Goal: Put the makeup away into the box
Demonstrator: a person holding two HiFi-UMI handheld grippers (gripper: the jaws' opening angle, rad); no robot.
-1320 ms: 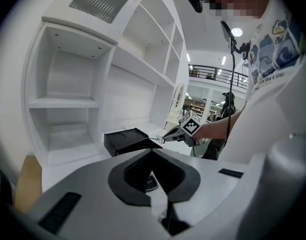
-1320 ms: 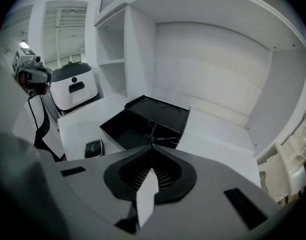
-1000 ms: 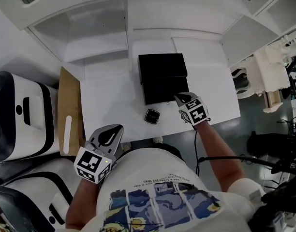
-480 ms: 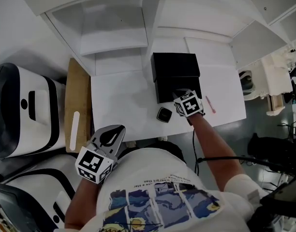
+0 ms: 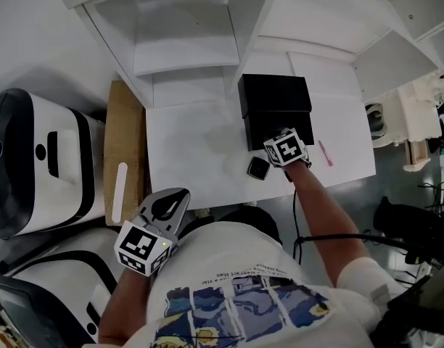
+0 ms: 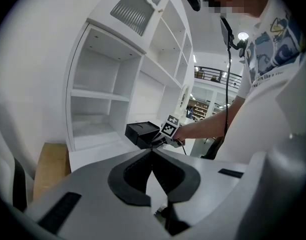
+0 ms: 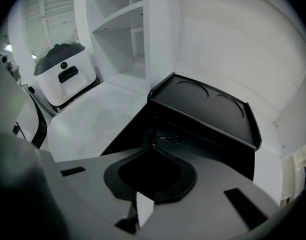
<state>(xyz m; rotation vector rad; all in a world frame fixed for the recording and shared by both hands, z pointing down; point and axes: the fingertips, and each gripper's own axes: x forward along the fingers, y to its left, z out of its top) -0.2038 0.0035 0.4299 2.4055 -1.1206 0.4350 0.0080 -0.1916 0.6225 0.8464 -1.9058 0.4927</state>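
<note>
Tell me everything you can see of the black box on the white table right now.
The black box is matte, rectangular and plastic-looking. It stands flat toward the far side of the white table, beside the shelf unit. Its top is a rimmed tray with two shallow round recesses. The lower front section carries a thin wire pull. The shut tips of the right gripper sit at that pull; whether they pinch it is unclear. The inside is not visible.

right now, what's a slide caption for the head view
Right gripper shut at the front of the box; compact and pink stick lie on the table.
</note>
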